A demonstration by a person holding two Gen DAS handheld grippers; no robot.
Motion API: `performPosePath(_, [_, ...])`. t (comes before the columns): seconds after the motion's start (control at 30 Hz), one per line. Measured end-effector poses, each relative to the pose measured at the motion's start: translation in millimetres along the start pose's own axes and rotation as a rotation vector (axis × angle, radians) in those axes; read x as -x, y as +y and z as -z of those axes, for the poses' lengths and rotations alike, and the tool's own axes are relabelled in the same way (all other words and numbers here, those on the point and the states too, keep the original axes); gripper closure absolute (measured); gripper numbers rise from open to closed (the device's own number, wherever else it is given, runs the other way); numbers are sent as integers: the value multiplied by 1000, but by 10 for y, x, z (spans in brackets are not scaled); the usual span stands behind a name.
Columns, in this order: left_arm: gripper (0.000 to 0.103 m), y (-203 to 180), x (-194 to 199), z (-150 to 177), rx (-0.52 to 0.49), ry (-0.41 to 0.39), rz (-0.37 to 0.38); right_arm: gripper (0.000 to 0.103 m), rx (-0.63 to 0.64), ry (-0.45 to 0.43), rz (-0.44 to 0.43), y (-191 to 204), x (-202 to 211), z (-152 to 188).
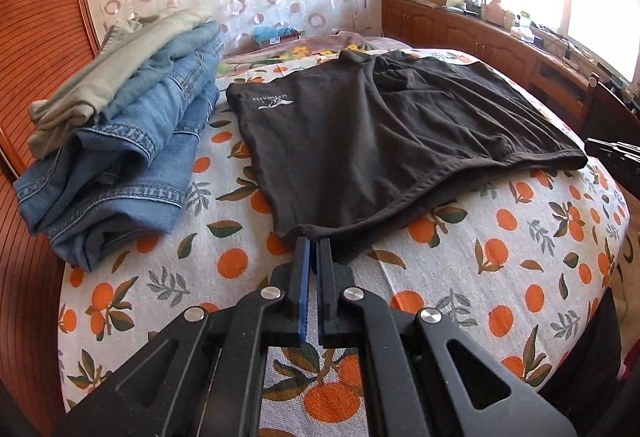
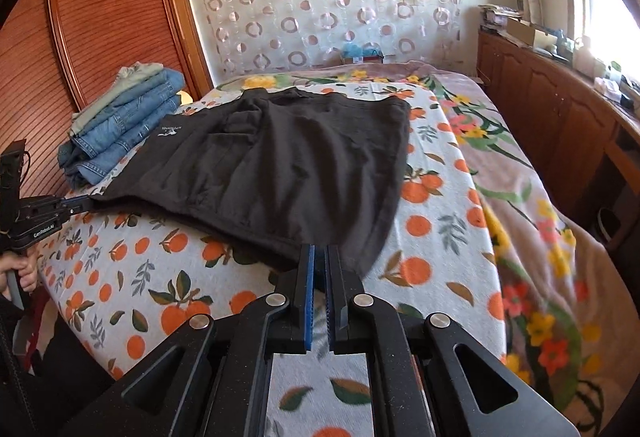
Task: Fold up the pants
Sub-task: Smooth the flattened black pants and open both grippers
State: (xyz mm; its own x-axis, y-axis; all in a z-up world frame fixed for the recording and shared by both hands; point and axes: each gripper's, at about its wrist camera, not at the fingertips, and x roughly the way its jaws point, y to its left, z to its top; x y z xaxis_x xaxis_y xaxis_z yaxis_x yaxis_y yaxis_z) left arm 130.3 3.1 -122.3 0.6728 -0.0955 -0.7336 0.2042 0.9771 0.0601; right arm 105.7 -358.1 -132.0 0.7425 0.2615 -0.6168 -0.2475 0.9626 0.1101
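Our left gripper (image 1: 313, 243) has its fingers clamped on the near left corner of the black pants (image 1: 360, 133), the cloth pinched thin between the blue pads. Our right gripper (image 2: 319, 251) has its fingers close together on the near right corner; the hem runs in between them, though a narrow slit shows along the pads, so we judge that grip the looser of the two.

The pants lie across the bed (image 1: 500, 257), already doubled, with the top layer's hem sitting a little back from the near edge. A stack of folded jeans (image 1: 132, 165) sits to the far left, near the pants but apart from them.

We judge the step in hand to be laying this fold down. To do it well, we keep both corners level with each other and lightly stretched apart, so the near edge stays straight and no slack bunches in the middle. We settle the cloth flat onto the bed before letting go, and release both sides together. The risk is the right corner slipping early and skewing the edge; we keep clear of the jeans.
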Motion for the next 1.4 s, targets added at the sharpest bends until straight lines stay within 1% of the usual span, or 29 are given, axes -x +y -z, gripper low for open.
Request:
performPosePath(0.03, [100,8,1,0,4,0,2,91,12,5,10,26,-24,4])
performPosePath(0.07, [100,16,-1,1,7,0,6,81,26,12,25,46,-47,15])
performPosePath(0.13, [100,27,-10,8,9,2,8,73,30,23,46,44,-81,49])
performPosePath(0.27, [100,26,-23,21,6,7,9,68,41,25,73,13,-67,63])
performPosePath(0.43, [100,17,-34,23,5,10,10,67,50,63,99,-23,-139,106])
performPosePath(0.5, [100,27,-34,21,6,11,11,67,43,58,96,-40,-145,117])
performPosePath(0.57, [100,37,-39,17,13,11,18,69,29,49,84,-66,-153,112])
performPosePath(0.6, [100,46,-39,13,17,10,23,76,18,44,80,-82,-162,107])
performPosePath(0.63, [100,53,-33,10,22,8,26,92,10,40,67,-106,-166,99])
performPosePath(0.7, [101,63,9,-1,32,-2,36,98,-1,17,64,-140,-131,92])
performPosePath(0.9, [101,-15,323,-26,16,-63,59,99,-19,-29,42,-185,61,143])
performPosePath(1.03, [101,-83,529,7,6,-94,67,99,-25,-60,35,-168,273,186])
performPosePath(1.13, [101,-98,598,77,10,-89,70,99,-34,-68,32,-203,383,242])
performPosePath(1.2, [100,-103,565,141,8,-67,68,99,-48,-59,28,-242,393,312])
performPosePath(1.27, [100,-108,515,212,8,-48,78,99,-58,-44,29,-275,367,384])
performPosePath(1.37, [100,-118,419,331,15,-14,96,99,-69,2,27,-304,252,508])
performPosePath(1.4, [100,-103,415,352,23,-13,105,99,-74,13,27,-309,219,538])
